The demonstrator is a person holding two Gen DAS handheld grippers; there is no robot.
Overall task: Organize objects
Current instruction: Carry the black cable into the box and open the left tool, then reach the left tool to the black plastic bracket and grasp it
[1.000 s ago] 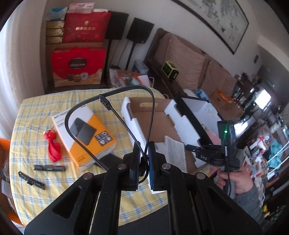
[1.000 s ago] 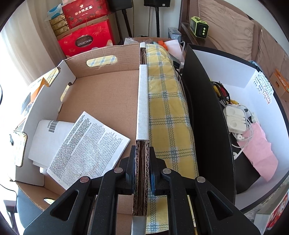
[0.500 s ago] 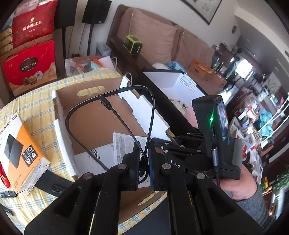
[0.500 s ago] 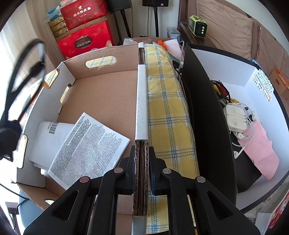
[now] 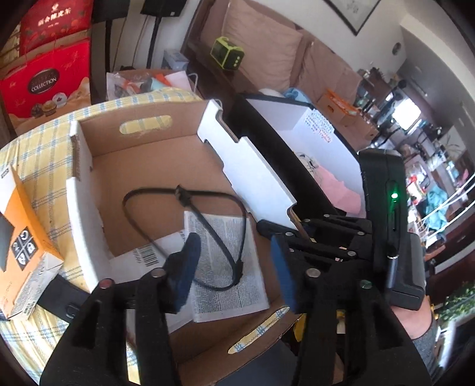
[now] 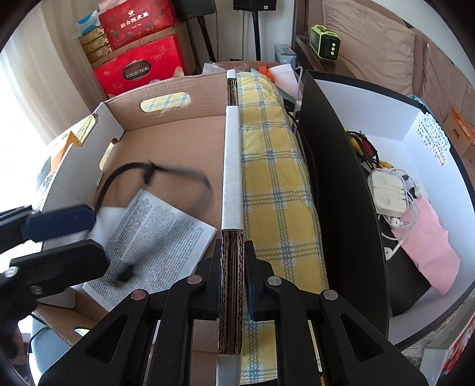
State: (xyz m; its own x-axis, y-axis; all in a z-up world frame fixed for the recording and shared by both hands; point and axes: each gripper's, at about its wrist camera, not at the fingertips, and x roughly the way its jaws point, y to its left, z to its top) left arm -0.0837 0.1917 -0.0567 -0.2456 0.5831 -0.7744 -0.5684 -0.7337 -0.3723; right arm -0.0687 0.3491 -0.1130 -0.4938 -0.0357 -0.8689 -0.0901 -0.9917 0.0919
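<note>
Black cable [image 5: 190, 225] lies looped inside the cardboard box [image 5: 142, 166], over the printed leaflet [image 5: 225, 261], at about eleven o'clock from the left gripper [image 5: 234, 267]; its jaws are spreading apart with nothing pressed between the pads; the right gripper [image 6: 233, 267] at six o'clock in its own view is clamped tight on the box's side wall [image 6: 232, 166]; yellow checked cloth [image 6: 276, 184] lies just beside that wall.

Brown cushioned sofa [image 5: 267, 56] set against white wall [image 5: 332, 32]; framed picture [image 5: 353, 12] hung above; pale curtain [image 6: 44, 74] lit by daylight; red gift boxes [image 6: 139, 53] stacked.
</note>
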